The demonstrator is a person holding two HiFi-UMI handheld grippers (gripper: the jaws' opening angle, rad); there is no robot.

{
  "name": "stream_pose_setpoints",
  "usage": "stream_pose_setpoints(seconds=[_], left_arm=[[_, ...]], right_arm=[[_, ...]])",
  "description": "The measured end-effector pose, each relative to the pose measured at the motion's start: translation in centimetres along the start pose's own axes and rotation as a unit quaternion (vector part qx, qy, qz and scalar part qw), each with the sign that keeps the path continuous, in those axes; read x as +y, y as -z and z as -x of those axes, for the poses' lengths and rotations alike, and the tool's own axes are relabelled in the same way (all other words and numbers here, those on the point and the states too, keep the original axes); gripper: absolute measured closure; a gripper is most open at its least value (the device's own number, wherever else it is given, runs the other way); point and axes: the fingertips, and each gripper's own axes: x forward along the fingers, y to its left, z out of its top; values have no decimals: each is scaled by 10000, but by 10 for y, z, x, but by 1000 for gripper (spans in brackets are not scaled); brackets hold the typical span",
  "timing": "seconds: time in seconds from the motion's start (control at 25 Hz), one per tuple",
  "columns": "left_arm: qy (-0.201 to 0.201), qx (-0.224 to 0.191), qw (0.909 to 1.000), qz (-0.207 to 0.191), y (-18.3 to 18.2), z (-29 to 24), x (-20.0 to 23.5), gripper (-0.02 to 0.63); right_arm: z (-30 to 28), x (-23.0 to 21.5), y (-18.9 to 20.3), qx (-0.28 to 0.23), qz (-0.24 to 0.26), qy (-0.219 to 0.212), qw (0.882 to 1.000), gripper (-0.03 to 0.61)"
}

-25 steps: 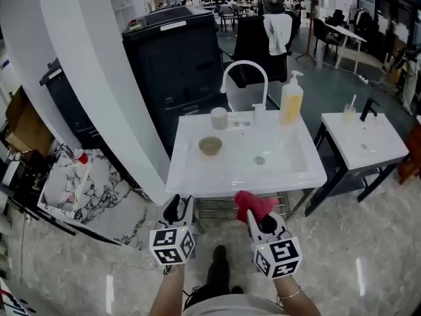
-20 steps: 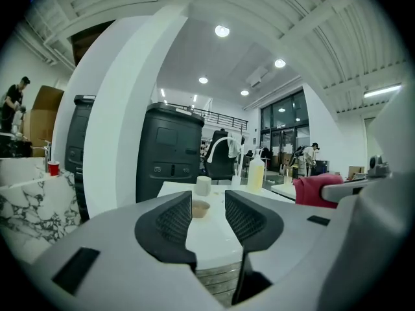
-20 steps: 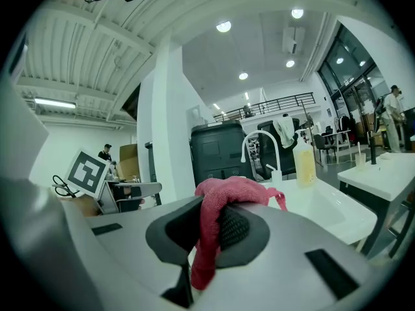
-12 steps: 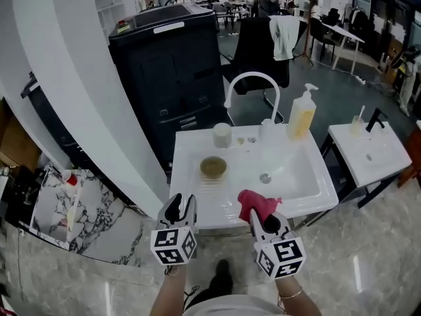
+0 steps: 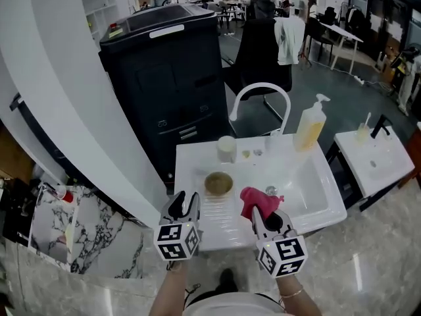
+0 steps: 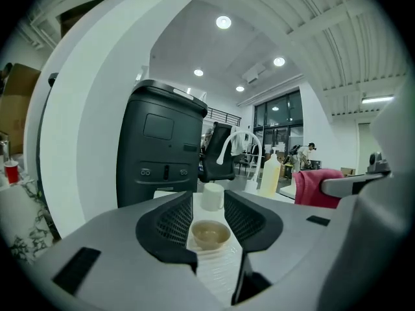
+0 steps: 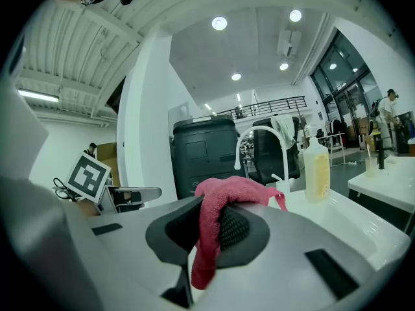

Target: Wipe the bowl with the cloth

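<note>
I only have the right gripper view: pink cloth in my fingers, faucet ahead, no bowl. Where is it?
Observer: The bowl stands on the ribbed left part of the sink, left of your cloth.
Operator: Is the left gripper holding it?
Observer: No. The left gripper is open and empty, short of the bowl, which shows ahead through its gap.

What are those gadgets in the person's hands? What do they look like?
Each hand carries a light grey tool: the left gripper and the right gripper. Each has two jaws lined with ribbed black pads. Each also bears a white cube printed with square black markers. No cables show. A thin bracelet circles the right wrist.
</note>
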Motion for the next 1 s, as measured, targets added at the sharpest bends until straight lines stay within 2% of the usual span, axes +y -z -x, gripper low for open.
stream_pose_setpoints(seconds=[0.24, 0.44, 1.0], left_arm=[[67, 128, 9999, 12, 3, -22, 9, 445], [-25, 145, 9999, 52, 11, -32, 14, 445], [-386, 349, 9986, 87, 19, -66, 12, 446]], right_arm=[[-18, -2, 0, 40, -3, 94, 9999, 543], [-22, -4, 3, 44, -12, 99, 9999, 543], [-44, -27, -13, -27, 8, -222, 9998, 543]])
